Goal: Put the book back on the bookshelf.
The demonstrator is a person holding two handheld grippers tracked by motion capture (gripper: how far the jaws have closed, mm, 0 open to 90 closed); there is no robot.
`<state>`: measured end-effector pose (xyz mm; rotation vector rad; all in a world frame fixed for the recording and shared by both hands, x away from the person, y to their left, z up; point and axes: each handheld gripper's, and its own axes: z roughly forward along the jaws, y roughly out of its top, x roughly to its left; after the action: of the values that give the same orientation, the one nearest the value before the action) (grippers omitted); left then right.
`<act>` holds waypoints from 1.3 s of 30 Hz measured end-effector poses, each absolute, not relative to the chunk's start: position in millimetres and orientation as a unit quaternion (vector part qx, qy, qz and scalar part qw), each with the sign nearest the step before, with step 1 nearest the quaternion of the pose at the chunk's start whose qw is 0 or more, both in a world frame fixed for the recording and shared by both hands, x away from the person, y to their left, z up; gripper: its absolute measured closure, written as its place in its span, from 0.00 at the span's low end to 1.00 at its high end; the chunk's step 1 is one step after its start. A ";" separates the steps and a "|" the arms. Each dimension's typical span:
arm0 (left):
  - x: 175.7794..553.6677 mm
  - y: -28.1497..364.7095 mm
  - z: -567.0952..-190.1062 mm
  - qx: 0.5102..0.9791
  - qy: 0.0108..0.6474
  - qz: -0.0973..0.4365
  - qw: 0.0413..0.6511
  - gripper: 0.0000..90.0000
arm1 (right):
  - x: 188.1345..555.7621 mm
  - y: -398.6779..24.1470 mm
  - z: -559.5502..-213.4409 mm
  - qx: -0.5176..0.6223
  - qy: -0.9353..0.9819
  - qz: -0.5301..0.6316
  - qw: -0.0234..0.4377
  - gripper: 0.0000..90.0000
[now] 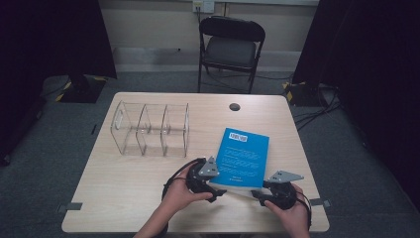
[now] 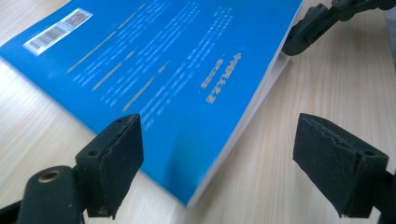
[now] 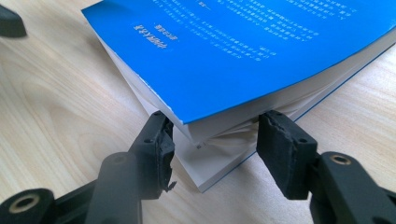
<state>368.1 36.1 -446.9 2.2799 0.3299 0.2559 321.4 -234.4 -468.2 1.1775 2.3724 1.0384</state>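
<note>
Three empty compartments show in the clear acrylic rack (image 1: 151, 130), left of centre. The blue paperback book (image 1: 242, 156) lies lower right on the wooden table (image 1: 124, 198); left tool (image 1: 214, 191) gapes free beside it, right tool (image 3: 212, 140) straddles its lifted pages.

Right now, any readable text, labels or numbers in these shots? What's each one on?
Nothing can be quoted.
Blue book cover: lines of white print and a short title line, too blurred to read.
Book's white barcode sticker: bars show, digits too small.
Clear plastic organizer: no label seen.
Wall outlet behind the chair: no legible marking.
</note>
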 end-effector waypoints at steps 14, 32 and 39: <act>378.8 -11.6 -460.9 0.915 0.101 0.086 0.381 0.19 | 322.7 -236.7 -467.9 0.409 0.820 0.374 0.144 0.52; 379.4 -31.0 -474.8 0.914 0.092 0.136 0.372 0.17 | 325.2 -234.3 -461.1 0.417 0.816 0.375 0.143 0.52; 381.6 -35.5 -478.0 0.908 0.084 0.147 0.382 0.17 | 326.8 -234.7 -458.8 0.421 0.816 0.374 0.134 0.52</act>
<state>381.6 -35.5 -478.0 2.3177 0.2143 0.3757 326.8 -234.7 -458.8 1.2204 2.3647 1.0843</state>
